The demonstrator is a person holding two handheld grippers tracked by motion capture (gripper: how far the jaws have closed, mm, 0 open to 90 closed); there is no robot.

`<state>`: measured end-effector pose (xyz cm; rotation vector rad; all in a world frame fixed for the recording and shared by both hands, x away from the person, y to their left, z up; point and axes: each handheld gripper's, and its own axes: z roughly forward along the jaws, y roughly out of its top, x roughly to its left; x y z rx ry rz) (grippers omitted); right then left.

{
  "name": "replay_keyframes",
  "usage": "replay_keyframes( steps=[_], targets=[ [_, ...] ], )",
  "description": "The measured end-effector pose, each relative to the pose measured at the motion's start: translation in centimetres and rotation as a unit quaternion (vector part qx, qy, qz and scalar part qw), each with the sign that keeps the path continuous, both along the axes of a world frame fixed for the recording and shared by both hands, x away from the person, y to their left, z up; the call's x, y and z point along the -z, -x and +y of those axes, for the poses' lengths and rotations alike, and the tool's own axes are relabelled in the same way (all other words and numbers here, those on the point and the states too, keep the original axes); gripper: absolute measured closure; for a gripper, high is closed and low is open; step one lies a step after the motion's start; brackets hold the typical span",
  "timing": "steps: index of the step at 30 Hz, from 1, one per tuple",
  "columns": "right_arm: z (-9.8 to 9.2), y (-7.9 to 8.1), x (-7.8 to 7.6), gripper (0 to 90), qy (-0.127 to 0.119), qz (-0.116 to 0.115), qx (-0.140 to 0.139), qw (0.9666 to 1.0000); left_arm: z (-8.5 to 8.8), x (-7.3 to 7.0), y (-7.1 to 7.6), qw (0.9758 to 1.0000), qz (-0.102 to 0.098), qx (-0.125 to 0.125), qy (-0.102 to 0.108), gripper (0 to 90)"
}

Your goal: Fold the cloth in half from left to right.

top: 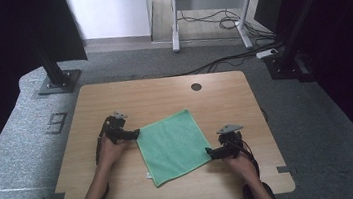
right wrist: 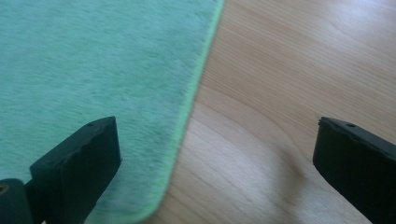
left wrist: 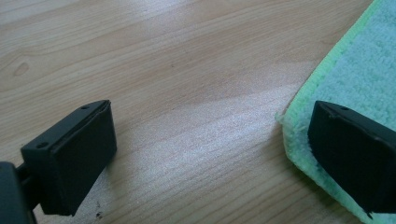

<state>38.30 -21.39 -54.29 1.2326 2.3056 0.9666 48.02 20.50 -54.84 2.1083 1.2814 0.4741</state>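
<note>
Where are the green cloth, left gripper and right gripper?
green cloth (top: 172, 145), high view, middle of its surface.
left gripper (top: 137, 132), high view, between its fingertips.
right gripper (top: 209, 152), high view, between its fingertips.

Wooden table (top: 114, 99); green cloth (top: 172, 145) flat

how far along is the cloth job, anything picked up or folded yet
Done: nothing yet. The green cloth lies flat and unfolded on the table. In hand: the left gripper is open at one corner, one of its fingers over the cloth and the other over wood. The right gripper is open, straddling the opposite corner's edge. Left: closing on the corners and whatever comes after, likely a fold.
</note>
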Motion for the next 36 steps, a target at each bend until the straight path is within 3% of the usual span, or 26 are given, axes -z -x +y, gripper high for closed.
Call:
replay_keyframes(
  steps=[9,19,27,28,29,36],
  targets=[
    [2.4,0.8,-1.2,2.9,-0.016,0.002,-0.049,0.9987,0.0,0.0,0.0,1.0,0.001,-0.003,-0.001,0.9],
    [6.0,1.8,-1.8,4.2,-0.025,0.003,-0.112,0.9934,0.0,0.0,0.0,1.0,0.002,-0.002,-0.003,0.8],
    [10.3,2.9,-1.7,7.4,-0.027,0.012,-0.18,0.9832,0.0,0.0,0.0,1.0,0.001,-0.002,-0.003,0.8],
    [11.3,3.2,-1.6,9.2,-0.028,0.016,-0.196,0.9801,0.0,0.0,0.0,1.0,0.001,-0.002,-0.002,0.9],
    [11.3,3.2,-1.6,9.2,-0.028,0.016,-0.196,0.9801,0.0,0.0,0.0,1.0,0.001,-0.002,-0.002,0.9],
    [14.6,4.5,-1.3,13.6,-0.029,0.031,-0.246,0.9682,0.0,0.0,0.0,1.0,0.0,-0.003,-0.001,1.0]
  ],
)
